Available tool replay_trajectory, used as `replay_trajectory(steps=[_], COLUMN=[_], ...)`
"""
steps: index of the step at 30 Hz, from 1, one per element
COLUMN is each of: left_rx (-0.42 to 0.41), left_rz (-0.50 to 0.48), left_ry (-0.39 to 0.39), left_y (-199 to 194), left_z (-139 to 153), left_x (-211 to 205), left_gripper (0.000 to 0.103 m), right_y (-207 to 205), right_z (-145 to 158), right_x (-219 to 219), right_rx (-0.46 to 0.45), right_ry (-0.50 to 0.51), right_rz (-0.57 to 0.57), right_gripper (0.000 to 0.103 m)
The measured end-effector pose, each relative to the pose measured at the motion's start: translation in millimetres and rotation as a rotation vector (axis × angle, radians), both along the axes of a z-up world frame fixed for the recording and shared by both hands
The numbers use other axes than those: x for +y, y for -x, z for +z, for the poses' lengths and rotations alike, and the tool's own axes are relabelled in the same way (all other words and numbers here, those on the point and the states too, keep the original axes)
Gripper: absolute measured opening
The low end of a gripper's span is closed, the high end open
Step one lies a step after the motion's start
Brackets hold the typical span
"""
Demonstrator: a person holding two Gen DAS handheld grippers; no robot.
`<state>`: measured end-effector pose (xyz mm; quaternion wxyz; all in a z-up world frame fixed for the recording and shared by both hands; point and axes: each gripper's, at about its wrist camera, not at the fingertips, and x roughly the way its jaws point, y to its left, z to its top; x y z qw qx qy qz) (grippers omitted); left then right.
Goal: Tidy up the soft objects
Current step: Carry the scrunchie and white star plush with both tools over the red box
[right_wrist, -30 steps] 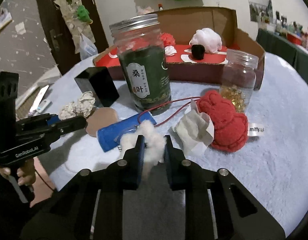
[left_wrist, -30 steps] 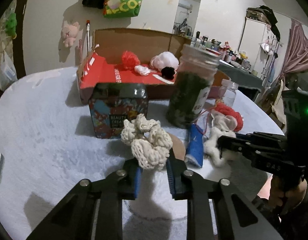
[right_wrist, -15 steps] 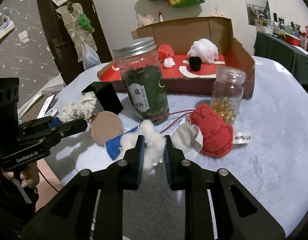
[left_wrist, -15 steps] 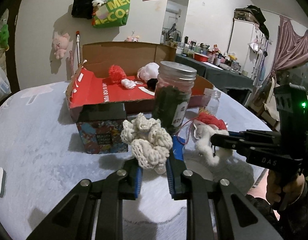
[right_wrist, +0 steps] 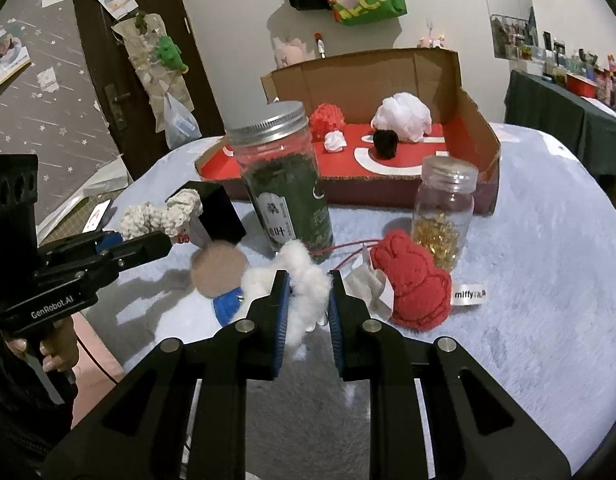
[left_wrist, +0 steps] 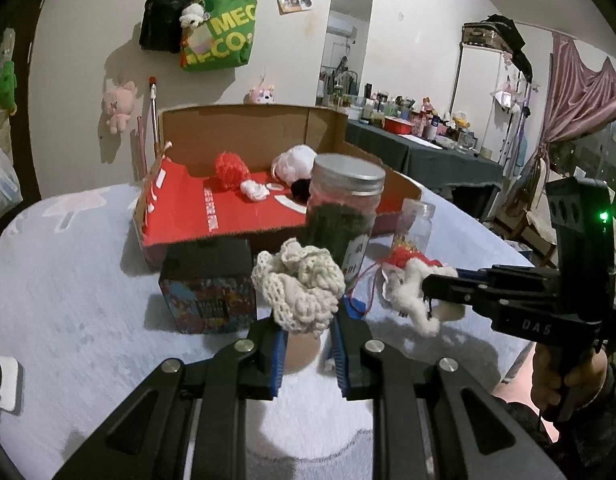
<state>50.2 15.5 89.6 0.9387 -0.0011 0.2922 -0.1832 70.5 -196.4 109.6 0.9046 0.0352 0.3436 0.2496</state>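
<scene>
Left gripper [left_wrist: 306,334] closed on a cream crocheted scrunchie [left_wrist: 299,289], pinched at its lower edge and carried clear of the table [left_wrist: 68,300]. Right gripper [right_wrist: 307,300] closed on a white fluffy tuft [right_wrist: 304,284], likewise lifted, a loose strand trailing below the blue pads. Both loads held side by side, near each other but apart, as seen from each wrist camera across to the opposite tool. Destination judged to be the open cardboard box [left_wrist: 244,216] with red floor, lying straight ahead of both grippers and beyond a row of obstacles: printed tin [left_wrist: 208,284] before the left gripper, tall green-filled jar [right_wrist: 284,184] between the two, small jar of gold pieces [right_wrist: 443,208] toward the right. Box already holding a red pom-pom [left_wrist: 230,168], a white puff [right_wrist: 401,118], a small white piece and a black pom-pom [right_wrist: 385,143]. Box long axis running across the view, low front wall facing the grippers. Neither gripper clearly nearer to it. Coming move judged as forward and over the jars and front wall, then release. Red plush rabbit [right_wrist: 415,280] with tag, resting on the table just right of the right gripper, not yet collected. Chief risk: brushing the tall jar's lid in passing.
</scene>
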Motion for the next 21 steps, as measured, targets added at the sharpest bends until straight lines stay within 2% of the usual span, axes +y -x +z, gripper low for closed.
replay_trajectory(steps=[5,13,21], left_rx=[-0.019,0.064,0.062], left_rz=[-0.031,-0.091,-0.04], left_ry=[0.013,0.052,0.073], left_y=[3,2,6], left_z=[4,-24,-21], left_x=[-2,-15,8], left_gripper=[0.021,0.019,0.019], right_y=[1,-1,-1], right_z=[4,-9,-8], right_x=[0,-3,-15], right_rx=[-0.009,0.036,0.041], right_ry=[-0.005,-0.023,-0.036], right_rz=[0.002,0.005,-0.019], right_gripper=[0.018,0.018,0.018])
